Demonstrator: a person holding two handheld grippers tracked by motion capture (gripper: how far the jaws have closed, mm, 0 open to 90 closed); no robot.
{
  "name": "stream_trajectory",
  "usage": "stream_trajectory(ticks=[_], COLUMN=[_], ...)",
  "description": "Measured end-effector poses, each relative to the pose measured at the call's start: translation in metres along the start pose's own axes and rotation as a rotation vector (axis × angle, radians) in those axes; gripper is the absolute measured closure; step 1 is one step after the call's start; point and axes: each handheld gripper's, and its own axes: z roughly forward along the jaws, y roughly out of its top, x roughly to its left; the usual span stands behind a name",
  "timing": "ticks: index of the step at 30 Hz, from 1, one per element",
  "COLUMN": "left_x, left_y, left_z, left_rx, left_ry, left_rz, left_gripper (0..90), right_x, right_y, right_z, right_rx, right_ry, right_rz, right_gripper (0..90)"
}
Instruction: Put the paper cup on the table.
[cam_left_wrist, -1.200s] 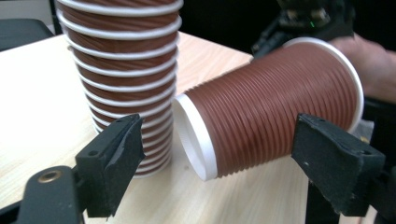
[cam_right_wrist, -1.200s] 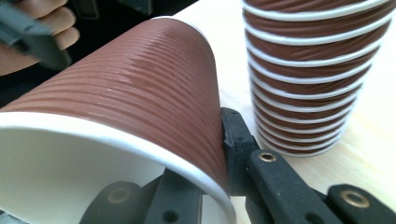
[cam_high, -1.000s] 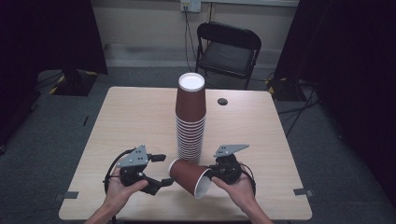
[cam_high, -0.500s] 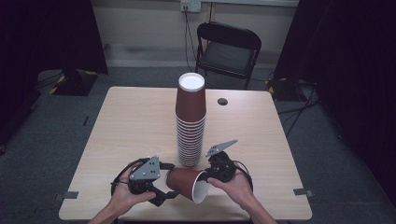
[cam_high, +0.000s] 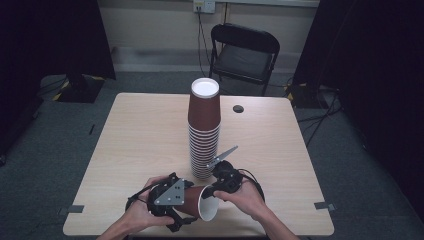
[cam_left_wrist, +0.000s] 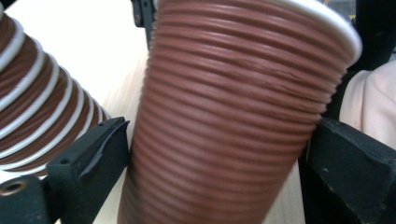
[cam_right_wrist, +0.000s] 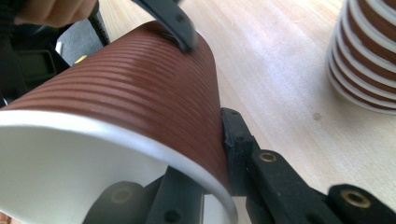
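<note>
Left gripper (cam_high: 189, 209): your left jaws have just been opening and now stand wide around the body of the ribbed brown paper cup with a white rim (cam_high: 197, 201), one pad to each side; in the left gripper view I cannot tell whether they press it.
Cup: it lies on its side just above the near edge of the pale wooden table (cam_high: 140, 135), white mouth turned toward your right hand.
Right gripper (cam_right_wrist: 205, 182): clamped on the cup's rim, one jaw inside the mouth and one outside on the wall.
Stack: the tall tower of matching brown cups (cam_high: 204, 131) stands upright mid-table, just beyond both hands.
Progress: one cup is in hand between both tools; judging by this, it has yet to be set upright or stacked.
</note>
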Motion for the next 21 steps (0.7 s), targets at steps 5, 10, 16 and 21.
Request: stream_trajectory(ticks=[5, 10, 16, 21], left_x=[-0.003, -0.006, -0.009, -0.012], left_y=[0.003, 0.004, 0.007, 0.01], left_z=[0.004, 0.006, 0.005, 0.008], left_rx=[-0.002, -0.006, 0.001, -0.01], left_ry=[0.03, 0.051, 0.056, 0.08], left_rz=[0.025, 0.043, 0.07, 0.076], left_gripper=[4.3, 4.9, 6.5, 6.5], right_x=[0.002, 0.004, 0.007, 0.007], right_y=[0.008, 0.014, 0.02, 0.021], right_z=[0.002, 0.006, 0.011, 0.012], right_rx=[0.025, 0.068, 0.09, 0.099], right_ry=[0.0, -0.001, -0.007, -0.006], right_rz=[0.007, 0.026, 0.014, 0.017], right_gripper=[86.4, 86.3, 86.2, 86.7])
